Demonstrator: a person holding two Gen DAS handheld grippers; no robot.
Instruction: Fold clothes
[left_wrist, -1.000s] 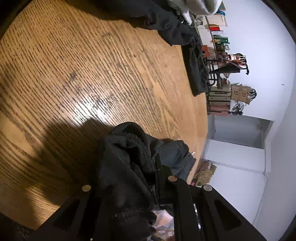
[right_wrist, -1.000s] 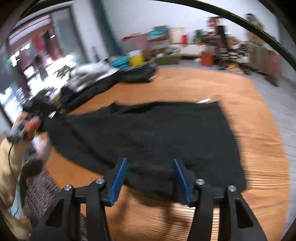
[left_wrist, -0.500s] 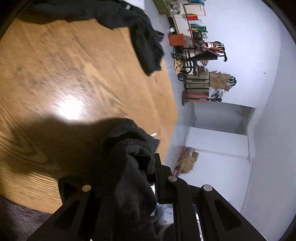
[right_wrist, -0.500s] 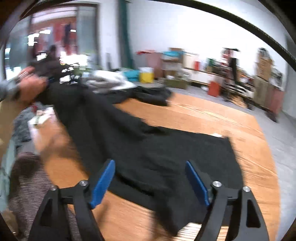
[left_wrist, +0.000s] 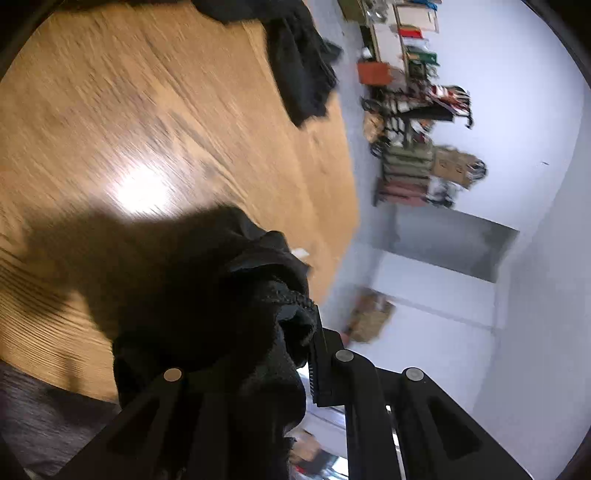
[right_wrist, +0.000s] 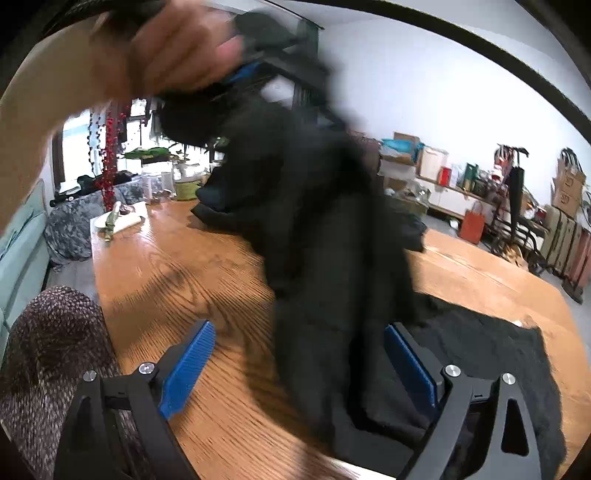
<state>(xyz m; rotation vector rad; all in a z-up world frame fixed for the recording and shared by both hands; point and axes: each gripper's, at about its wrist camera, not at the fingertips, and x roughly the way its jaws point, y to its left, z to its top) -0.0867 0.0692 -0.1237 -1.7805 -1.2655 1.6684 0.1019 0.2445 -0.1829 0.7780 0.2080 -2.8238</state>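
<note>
A black garment (right_wrist: 332, 258) hangs in a long fold from my left gripper (right_wrist: 255, 70), which a hand (right_wrist: 177, 55) holds high at the upper left of the right wrist view. Its lower part lies spread on the wooden table (right_wrist: 177, 280). In the left wrist view the left gripper (left_wrist: 255, 343) is shut on a bunched edge of the black garment (left_wrist: 236, 280). My right gripper (right_wrist: 299, 354) is low over the table, its jaws opening wide. The hanging cloth passes between its blue pads (right_wrist: 192, 362) without being pressed.
Another dark garment (left_wrist: 299, 70) hangs over the table's far edge. A pile of dark clothes (right_wrist: 218, 210) and a white plate (right_wrist: 122, 221) sit at the back of the table. A brown knitted fabric (right_wrist: 48, 350) is at the near left. Shelves and boxes (right_wrist: 480, 184) line the wall.
The left gripper rose and pulled the garment up from lying flat into a hanging fold. The right gripper opened much wider and swung left along the table's near edge.
</note>
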